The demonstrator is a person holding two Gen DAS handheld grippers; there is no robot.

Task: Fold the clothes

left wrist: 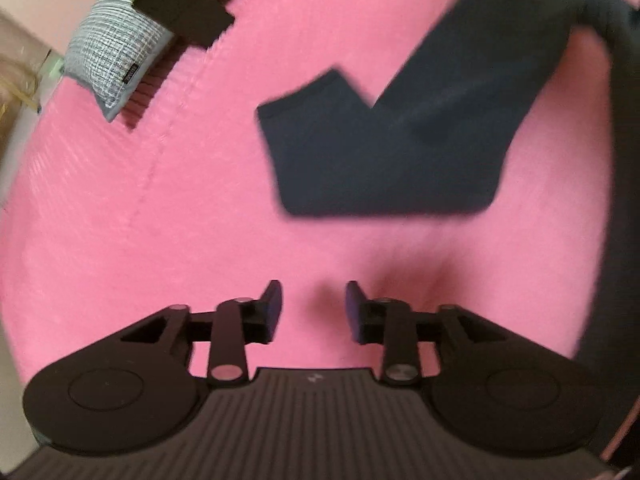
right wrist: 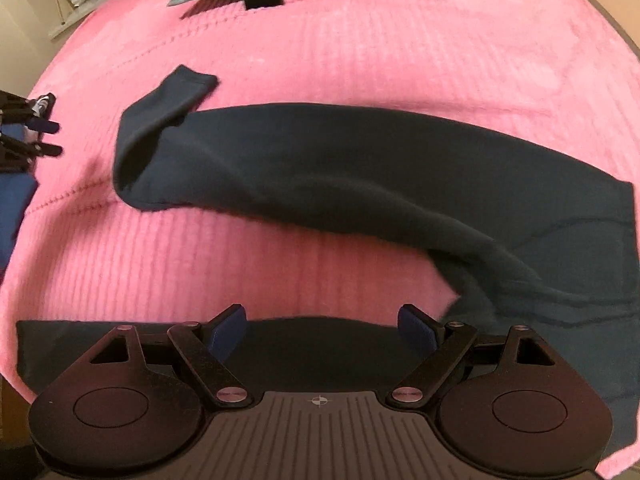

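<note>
On the pink bed, left to right:

Pillow: a grey checked pillow point(left wrist: 120, 40) sits at eleven o'clock in the left wrist view, with a black box-like object point(left wrist: 182, 10) lying on it; what that object is I cannot tell.

Left tool: the left tool point(left wrist: 314, 306) hovers over bare pink bedspread point(left wrist: 140, 200) with its jaws parted and nothing between them. In the right wrist view it shows at nine o'clock point(right wrist: 50, 138), well apart from the garment.

Garment: a dark navy garment point(right wrist: 340, 176), long-sleeved by the look of it, lies spread across the bed. One sleeve point(right wrist: 160, 120) reaches toward ten o'clock with its cuff doubled over. A twisted ridge of cloth runs from centre toward four o'clock.

Right tool: the right tool point(right wrist: 320, 332) is spread wide and released, holding nothing, poised over a flat dark edge of cloth at six o'clock.

Progress: in my judgement the fold is early. The cloth is laid out but rumpled, no neat stacked fold shows, and neither tool has hold of it.

Left to do: probably smoothing the ridge, bringing in the sleeve, and folding the body.

Hidden or unclear: the garment runs off the right edge in both views, so its full shape and far sleeve are unseen. The left view is motion-blurred. Whether the dark strip at six o'clock belongs to the same garment I cannot tell.
</note>
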